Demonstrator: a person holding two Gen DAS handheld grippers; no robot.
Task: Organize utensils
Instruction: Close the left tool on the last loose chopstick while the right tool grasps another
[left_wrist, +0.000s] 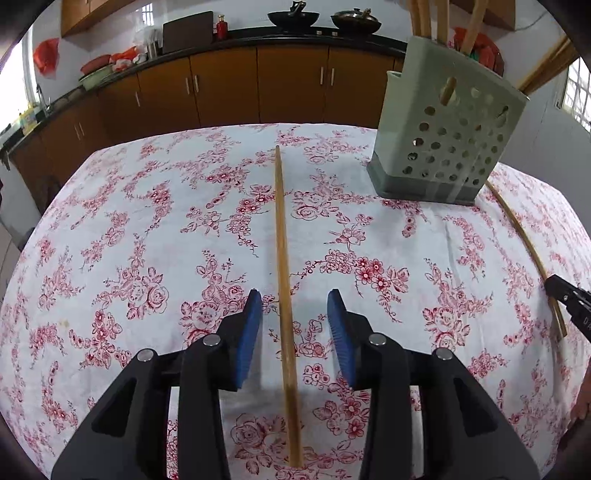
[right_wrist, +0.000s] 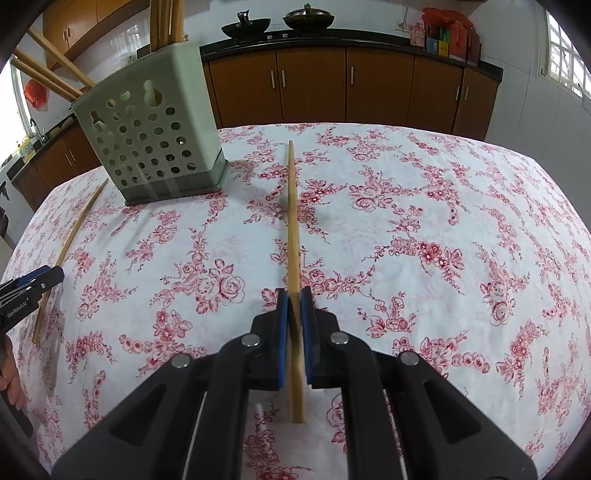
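Note:
A wooden chopstick lies on the floral tablecloth, running away from me between the open blue pads of my left gripper. My right gripper is shut on a second wooden chopstick that points forward over the table. A pale green perforated utensil holder with several chopsticks standing in it sits at the far right in the left wrist view and at the far left in the right wrist view. Each view shows the other gripper at its edge: the right one, the left one.
The table carries a white cloth with red flowers. Behind it run brown kitchen cabinets with a dark counter holding two woks. Windows are at both sides.

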